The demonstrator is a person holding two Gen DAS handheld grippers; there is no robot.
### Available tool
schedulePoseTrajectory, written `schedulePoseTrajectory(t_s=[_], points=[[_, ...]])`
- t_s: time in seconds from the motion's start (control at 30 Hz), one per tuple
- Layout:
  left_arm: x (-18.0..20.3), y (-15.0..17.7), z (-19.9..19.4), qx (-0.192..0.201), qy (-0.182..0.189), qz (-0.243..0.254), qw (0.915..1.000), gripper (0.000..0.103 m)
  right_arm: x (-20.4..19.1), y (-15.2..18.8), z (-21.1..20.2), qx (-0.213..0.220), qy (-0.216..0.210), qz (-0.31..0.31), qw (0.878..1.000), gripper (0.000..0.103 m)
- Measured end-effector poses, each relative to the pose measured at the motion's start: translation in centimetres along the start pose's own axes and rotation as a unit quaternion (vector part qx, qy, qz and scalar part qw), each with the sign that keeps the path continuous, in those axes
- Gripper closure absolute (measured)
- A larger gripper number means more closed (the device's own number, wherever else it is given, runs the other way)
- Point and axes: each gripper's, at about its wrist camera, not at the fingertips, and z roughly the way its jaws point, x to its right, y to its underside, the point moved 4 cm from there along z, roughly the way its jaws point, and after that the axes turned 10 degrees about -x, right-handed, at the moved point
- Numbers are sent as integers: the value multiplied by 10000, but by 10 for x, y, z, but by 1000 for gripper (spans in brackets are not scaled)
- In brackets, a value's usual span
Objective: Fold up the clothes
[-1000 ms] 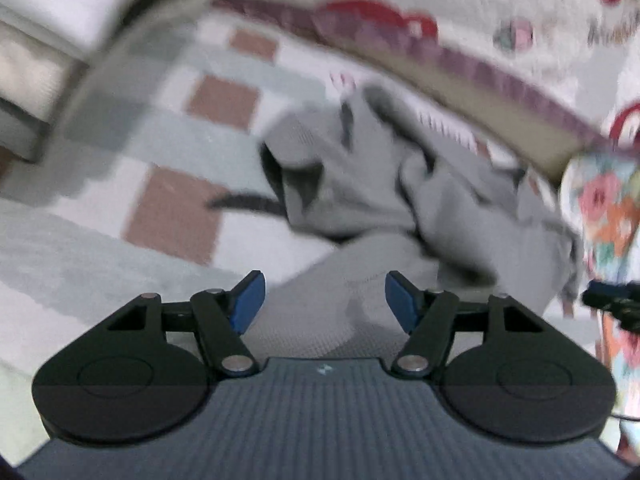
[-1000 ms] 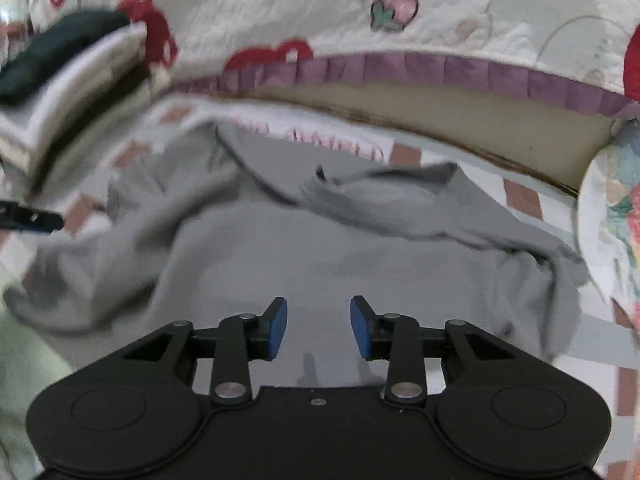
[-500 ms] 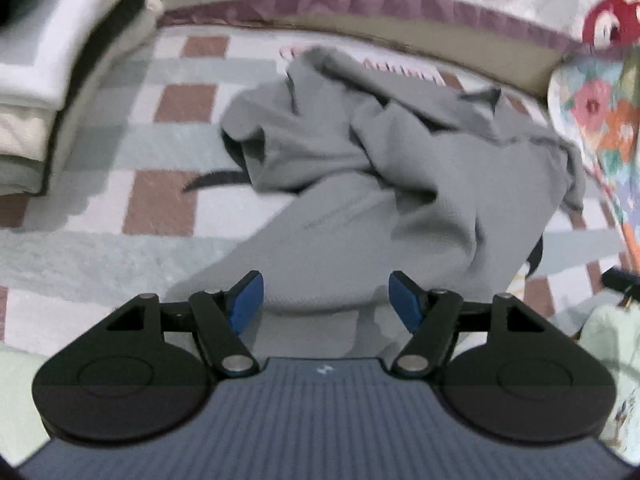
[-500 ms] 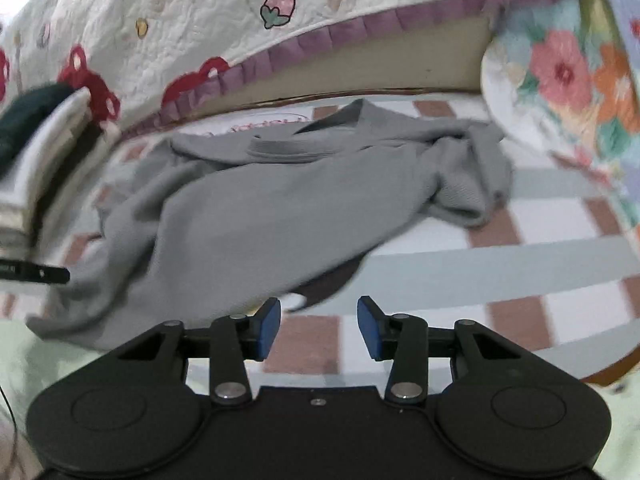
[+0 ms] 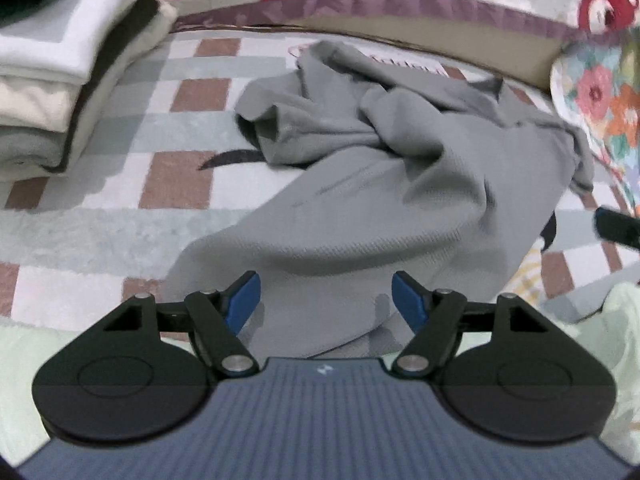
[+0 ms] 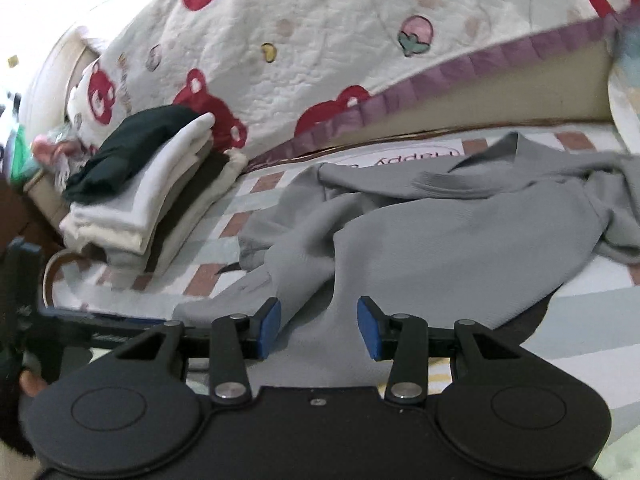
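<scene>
My left gripper (image 5: 326,294) hangs released over the near hem of the crumpled grey knit garment (image 5: 392,184); my right gripper (image 6: 319,326) is released too. The garment sprawls across the checked rug (image 5: 120,220), beside a stack of folded clothes (image 6: 148,196).

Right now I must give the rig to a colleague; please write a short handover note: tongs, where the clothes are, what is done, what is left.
Left tongs: open, holding nothing, low over the near hem of the grey sweater.
Right tongs: open, holding nothing, also at the near edge of the same sweater.
Grey sweater: crumpled on the checked rug, one sleeve bunched on its left side, not spread flat.
Done: a stack of folded clothes stands at the left, against the quilt.
Left: probably grasp the hem, spread the sweater flat, fold it and add it to the stack.
</scene>
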Motion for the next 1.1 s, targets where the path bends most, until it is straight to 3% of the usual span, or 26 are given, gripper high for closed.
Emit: schedulePoseTrajectory(t_s=[0.17, 0.3, 0.4, 0.47, 0.67, 0.77, 0.83, 0.87, 0.9, 0.97, 1.03, 1.1], points=[[23, 3, 6, -19, 110, 456, 9989, 31, 12, 1, -36, 92, 245, 26, 9997, 55], [29, -1, -4, 117, 91, 395, 9991, 30, 21, -1, -49, 88, 265, -13, 9996, 55], [43, -1, -8, 220, 4, 693, 9974, 21, 29, 9, -37, 14, 191, 41, 9998, 55], [54, 2, 0, 113, -123, 1065, 9942, 19, 34, 19, -23, -104, 126, 112, 9998, 55], [59, 4, 48, -508, -879, 1323, 9860, 19, 36, 33, 15, -567, 31, 55, 9984, 55], [48, 1, 60, -705, -1249, 1205, 9823, 19, 29, 39, 19, -676, 28, -236, 9974, 55], [40, -2, 60, -696, -1134, 1007, 9860, 21, 23, 45, 21, -788, 63, -470, 9958, 55], [40, -3, 60, -730, -1009, 1079, 9863, 47, 20, 48, 21, -856, 63, -593, 9945, 55], [42, -4, 60, -776, -868, 1202, 9859, 95, 17, 51, 22, -924, 64, -716, 9931, 55], [49, -17, 58, -923, -787, 1487, 9814, 101, 11, 56, 25, -974, 216, -1015, 9898, 55], [48, -39, 44, -609, -909, 1552, 9818, 101, 4, 57, 30, -996, 379, -1256, 9864, 55], [36, -61, 32, -302, -472, 1202, 9912, 101, -4, 54, 38, -1070, 347, -1380, 9840, 55]])
